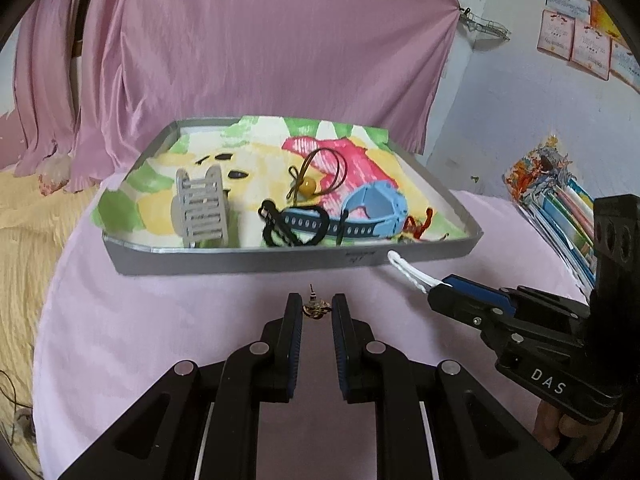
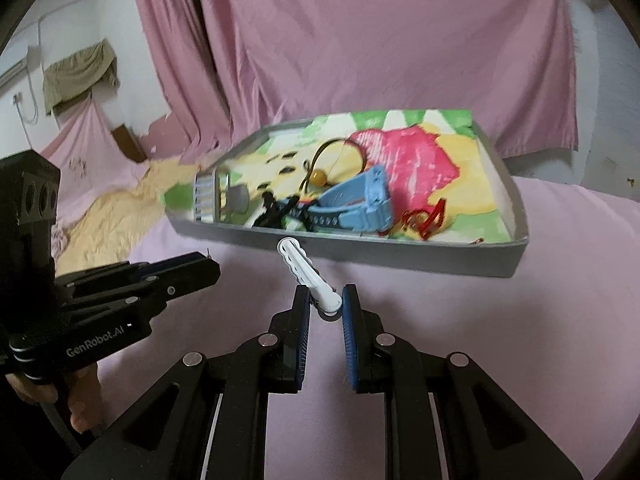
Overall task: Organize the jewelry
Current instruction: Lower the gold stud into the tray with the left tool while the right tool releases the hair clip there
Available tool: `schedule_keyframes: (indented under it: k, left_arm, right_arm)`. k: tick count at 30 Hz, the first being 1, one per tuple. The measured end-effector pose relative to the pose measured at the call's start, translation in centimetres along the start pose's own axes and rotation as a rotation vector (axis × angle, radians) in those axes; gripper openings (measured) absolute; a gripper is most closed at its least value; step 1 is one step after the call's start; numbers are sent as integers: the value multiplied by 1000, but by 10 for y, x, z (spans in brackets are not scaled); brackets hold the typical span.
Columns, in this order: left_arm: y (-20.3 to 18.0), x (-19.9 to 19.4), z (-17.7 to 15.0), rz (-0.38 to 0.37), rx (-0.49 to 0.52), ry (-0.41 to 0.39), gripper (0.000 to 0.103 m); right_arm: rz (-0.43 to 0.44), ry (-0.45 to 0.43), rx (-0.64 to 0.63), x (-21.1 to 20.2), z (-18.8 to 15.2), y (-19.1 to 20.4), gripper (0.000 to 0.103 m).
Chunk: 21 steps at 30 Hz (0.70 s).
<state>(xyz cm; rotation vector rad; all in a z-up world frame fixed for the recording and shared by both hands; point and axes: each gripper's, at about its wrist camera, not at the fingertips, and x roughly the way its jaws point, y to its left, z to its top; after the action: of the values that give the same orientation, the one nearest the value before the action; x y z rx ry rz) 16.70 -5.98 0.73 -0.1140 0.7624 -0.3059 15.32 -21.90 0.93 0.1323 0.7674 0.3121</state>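
Two grippers work side by side in front of the grey tray [image 1: 280,261]. On the left, the left gripper [image 1: 316,310] pinches a small gold earring [image 1: 315,309] between its tips, just above the pink cloth [image 1: 160,320]. On the right, the right gripper [image 2: 326,300] holds a white hair clip [image 2: 306,274] by one end — the clip points toward the tray wall. The step in hand seems to be carrying; next, each piece needs lifting over the wall and releasing inside, beside the blue watch [image 1: 372,210].
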Motion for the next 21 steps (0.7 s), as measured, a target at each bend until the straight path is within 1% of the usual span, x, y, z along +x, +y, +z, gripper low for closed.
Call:
schedule_keyframes:
  k: [7, 12, 16, 21]
  left_arm:
    - [-2, 3, 19, 6, -17, -48, 14]
    - [-4, 13, 38, 25, -33, -71, 14]
    - [-4, 27, 50, 55, -39, -65, 14]
    - [-1, 44, 58, 84, -52, -33, 14]
  right_arm:
    - [-50, -99, 54, -12, 16, -11, 14]
    - [-122, -146, 74, -10, 34, -21, 14]
    - [-170, -154, 96, -1, 44, -31, 14]
    - [-199, -140, 119, 11, 49, -41, 14]
